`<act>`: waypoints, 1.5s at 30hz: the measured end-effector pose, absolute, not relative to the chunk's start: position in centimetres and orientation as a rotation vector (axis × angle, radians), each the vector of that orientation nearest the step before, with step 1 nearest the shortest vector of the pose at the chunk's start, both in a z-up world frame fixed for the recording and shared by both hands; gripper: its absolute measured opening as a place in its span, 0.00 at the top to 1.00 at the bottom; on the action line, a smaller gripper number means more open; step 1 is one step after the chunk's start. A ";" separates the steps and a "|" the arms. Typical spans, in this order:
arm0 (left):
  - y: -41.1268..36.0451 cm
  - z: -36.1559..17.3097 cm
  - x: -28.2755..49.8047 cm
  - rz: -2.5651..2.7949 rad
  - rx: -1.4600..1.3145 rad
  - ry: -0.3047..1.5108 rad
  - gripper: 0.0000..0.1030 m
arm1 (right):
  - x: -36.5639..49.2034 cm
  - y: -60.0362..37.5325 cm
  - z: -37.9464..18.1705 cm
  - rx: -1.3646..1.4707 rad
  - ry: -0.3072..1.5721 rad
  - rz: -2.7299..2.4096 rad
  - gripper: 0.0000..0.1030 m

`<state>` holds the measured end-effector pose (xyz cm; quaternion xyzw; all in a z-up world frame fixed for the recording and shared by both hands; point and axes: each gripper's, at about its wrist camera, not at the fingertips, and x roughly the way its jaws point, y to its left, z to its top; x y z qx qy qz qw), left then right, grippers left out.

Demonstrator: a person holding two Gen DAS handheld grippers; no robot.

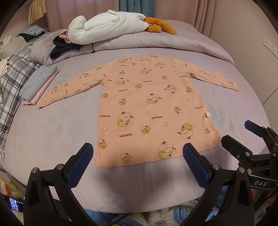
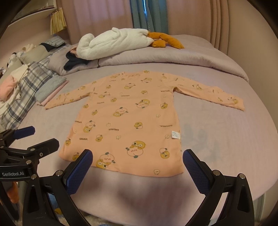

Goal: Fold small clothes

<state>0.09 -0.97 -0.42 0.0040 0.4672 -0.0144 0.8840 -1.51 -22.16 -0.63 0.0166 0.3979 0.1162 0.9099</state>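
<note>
**Shirt spread flat on the bed**

A lilac bedsheet (image 1: 52, 132) carries a peach long-sleeved cartoon-print shirt (image 1: 149, 107), its hem just ahead of both jaws. Left gripper (image 1: 138, 156) and right gripper (image 2: 137, 161) hover released, grasping nothing

Peach shirt (image 1: 147, 107) on our lilac bedsheet (image 1: 52, 135)

Yellow cartoon prints dot it — beside its sleeve we see grey-and-pink folded cloths (image 1: 37, 83), then plaid bedding (image 1: 12, 81).

Bed: wide mattress under a lilac fleece sheet (image 1: 52, 132), filling the room's middle.
Behind bed: pale pink pleated curtains (image 2: 97, 19) with a teal curtain panel (image 2: 149, 15) between them.
Right of bed: pink wall, white socket plate (image 1: 270, 47).
</note>
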 end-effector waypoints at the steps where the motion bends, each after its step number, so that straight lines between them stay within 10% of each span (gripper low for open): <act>1: -1.0 -0.4 0.1 -0.031 0.008 0.973 0.00 | -1.5 -22.2 -0.6 0.034 0.821 0.240 0.01; 45: -0.6 -0.9 -0.1 -0.027 0.002 0.983 0.00 | -1.6 -21.7 -1.0 0.030 0.832 0.248 0.01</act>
